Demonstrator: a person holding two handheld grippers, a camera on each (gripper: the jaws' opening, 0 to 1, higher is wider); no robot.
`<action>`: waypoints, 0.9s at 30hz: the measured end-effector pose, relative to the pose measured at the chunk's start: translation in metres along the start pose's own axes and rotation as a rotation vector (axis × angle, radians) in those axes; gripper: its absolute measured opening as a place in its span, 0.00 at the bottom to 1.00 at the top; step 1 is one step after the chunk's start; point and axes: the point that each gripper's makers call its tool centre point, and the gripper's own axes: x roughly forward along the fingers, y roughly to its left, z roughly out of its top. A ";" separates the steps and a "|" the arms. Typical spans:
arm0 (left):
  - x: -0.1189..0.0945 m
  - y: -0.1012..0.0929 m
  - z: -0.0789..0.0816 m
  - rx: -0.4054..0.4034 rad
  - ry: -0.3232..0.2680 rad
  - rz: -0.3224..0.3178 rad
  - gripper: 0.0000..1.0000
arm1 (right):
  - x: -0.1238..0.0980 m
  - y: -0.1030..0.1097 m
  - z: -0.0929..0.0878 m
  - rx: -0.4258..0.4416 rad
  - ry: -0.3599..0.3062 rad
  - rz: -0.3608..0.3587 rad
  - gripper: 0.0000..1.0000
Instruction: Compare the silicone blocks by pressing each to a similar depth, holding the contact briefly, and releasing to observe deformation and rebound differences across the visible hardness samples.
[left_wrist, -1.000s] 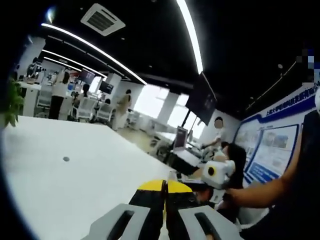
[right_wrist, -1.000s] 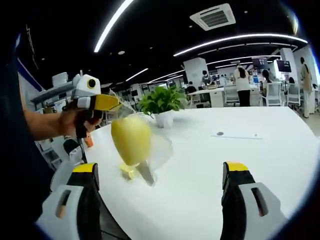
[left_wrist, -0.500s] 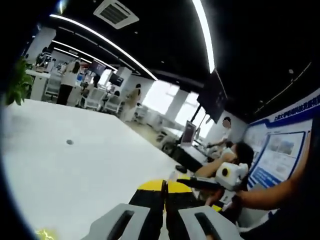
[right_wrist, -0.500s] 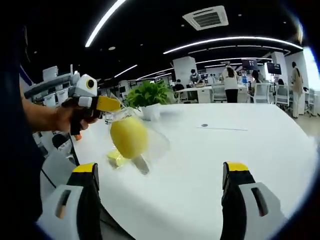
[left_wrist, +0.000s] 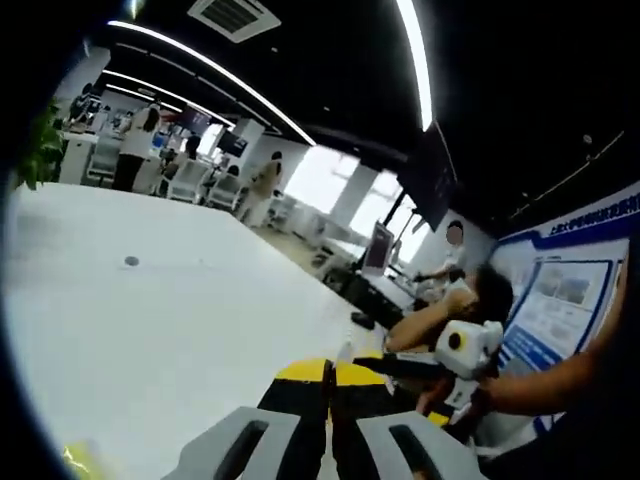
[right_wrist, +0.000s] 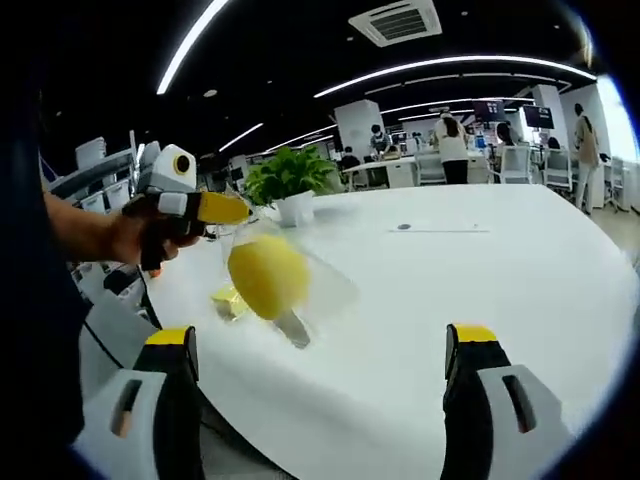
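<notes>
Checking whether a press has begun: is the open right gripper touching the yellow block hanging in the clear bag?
Apart. In the right gripper view the yellow block hangs from the left gripper, while the right gripper stands wide open, table showing between.

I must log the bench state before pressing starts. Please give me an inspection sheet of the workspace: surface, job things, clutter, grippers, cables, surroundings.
Surface: white table, mostly bare.
Job's things: yellow rounded block inside a clear bag, hanging from the left gripper above the table; a small yellow piece lies on the table under it.
Clutter: potted plant and a small dark spot on the table.
Grippers: left jaws shut on the bag's top; right gripper jaws wide apart, holding nothing.
Cables: nothing seen.
Surroundings: open office, people at desks, ceiling light strips.
</notes>
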 end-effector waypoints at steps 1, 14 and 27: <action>0.001 0.000 -0.001 -0.010 0.002 -0.004 0.00 | 0.000 -0.001 -0.001 0.002 0.002 -0.003 0.96; 0.014 0.015 -0.030 -0.093 0.032 -0.001 0.00 | -0.002 -0.004 -0.007 0.011 0.005 -0.019 0.96; 0.020 0.062 -0.031 -0.166 -0.003 0.084 0.00 | 0.001 -0.002 -0.010 0.021 0.014 -0.015 0.96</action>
